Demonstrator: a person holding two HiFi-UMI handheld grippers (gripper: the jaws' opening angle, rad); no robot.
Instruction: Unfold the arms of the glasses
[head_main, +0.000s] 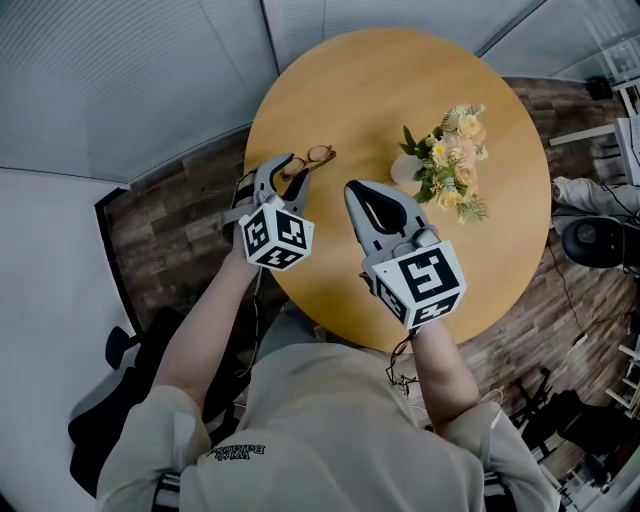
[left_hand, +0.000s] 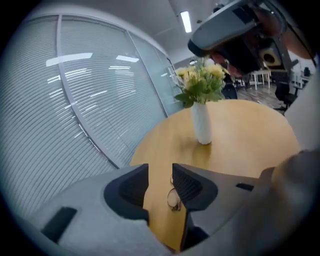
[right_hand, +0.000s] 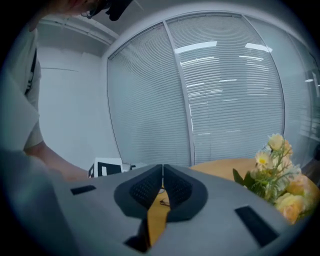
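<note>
- The glasses (head_main: 312, 157) lie on the table (head_main: 330, 270), left of the vase (head_main: 408, 172) in the head view and clear of it, near the table's rim.
- No arm shows swung out from the frame, so I judge both are folded: nothing is done yet, and both arms remain to open.
- Their long axis runs sideways toward the vase, the vase-side end slightly farther from the person. Which way the lenses face is too small to tell.
- The left gripper (head_main: 291, 172) is on the glasses' far side from the vase. Its jaws stand wide apart, with one lens visible between them but untouched.
- The right gripper (head_main: 362, 192) hangs between the glasses and the vase, jaws closed on nothing.
</note>
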